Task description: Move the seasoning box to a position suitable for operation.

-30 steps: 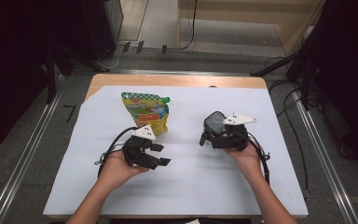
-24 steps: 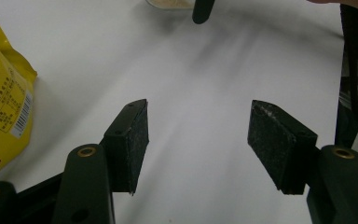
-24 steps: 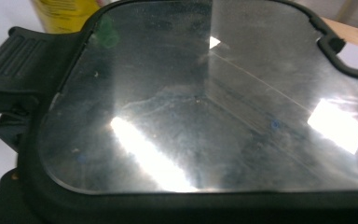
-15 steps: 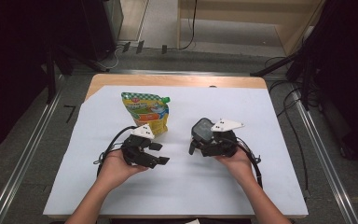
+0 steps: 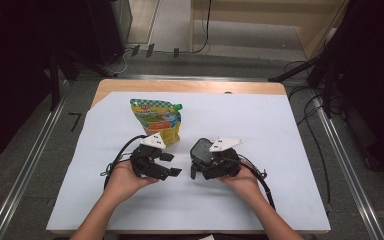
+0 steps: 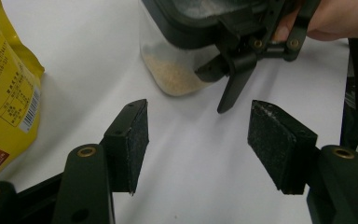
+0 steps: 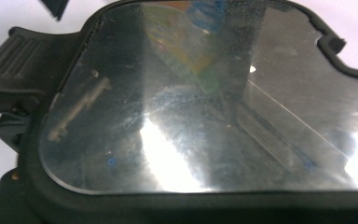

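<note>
Right claw [image 5: 196, 169] gripping clear grain-filled container [image 6: 177, 70] (glossy dark-rimmed lid), left claw [image 6: 198, 140] wide, rough pads.

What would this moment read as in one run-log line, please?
left gripper: open, empty | right gripper: holds lidded container | pouch: lying flat, untouched

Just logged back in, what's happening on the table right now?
A person holds a claw in each hand. The right claw carries a clear container with a dark lid and pale grains at the bottom. The left claw is open and empty, facing it. A yellow pouch lies on the white table cover.
</note>
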`<state>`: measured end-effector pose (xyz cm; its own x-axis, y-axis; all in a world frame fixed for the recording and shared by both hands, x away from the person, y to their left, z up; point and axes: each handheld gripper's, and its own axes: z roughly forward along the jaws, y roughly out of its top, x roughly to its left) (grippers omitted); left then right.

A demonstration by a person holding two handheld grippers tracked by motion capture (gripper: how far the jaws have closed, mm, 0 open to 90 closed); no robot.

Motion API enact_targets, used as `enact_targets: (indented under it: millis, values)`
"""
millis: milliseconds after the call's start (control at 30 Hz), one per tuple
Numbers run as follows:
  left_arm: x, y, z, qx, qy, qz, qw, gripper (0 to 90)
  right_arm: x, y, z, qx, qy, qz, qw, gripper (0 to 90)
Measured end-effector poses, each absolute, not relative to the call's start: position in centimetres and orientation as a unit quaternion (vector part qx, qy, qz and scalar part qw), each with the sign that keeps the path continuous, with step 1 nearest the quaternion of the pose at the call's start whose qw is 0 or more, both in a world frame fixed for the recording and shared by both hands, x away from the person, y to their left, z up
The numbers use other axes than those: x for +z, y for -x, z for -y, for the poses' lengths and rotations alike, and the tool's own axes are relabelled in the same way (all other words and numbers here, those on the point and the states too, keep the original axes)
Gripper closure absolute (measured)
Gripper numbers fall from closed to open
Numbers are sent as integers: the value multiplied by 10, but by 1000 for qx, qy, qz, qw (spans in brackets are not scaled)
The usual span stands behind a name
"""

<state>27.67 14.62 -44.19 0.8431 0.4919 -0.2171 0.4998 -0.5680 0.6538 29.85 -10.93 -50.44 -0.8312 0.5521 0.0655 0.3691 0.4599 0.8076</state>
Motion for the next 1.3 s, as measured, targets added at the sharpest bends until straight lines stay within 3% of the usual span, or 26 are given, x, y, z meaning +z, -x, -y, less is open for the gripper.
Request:
enact_targets:
  millis: [433,767,1100,1300]
  values:
    - [-442,-276,-145,0,-886,-280,368,390,-509,-290,107,448,-257,-849,113,155]
    - [-443,-277,-148,-3,-884,-284,372,393,-501,-288,114,448,-265,-848,97,142]
    - [-445,-282,-151,-6,-880,-295,374,436,-482,-272,142,421,-279,-858,95,160]
    - [-447,-287,-153,-14,-878,-295,377,448,-473,-264,156,422,-295,-854,73,237]
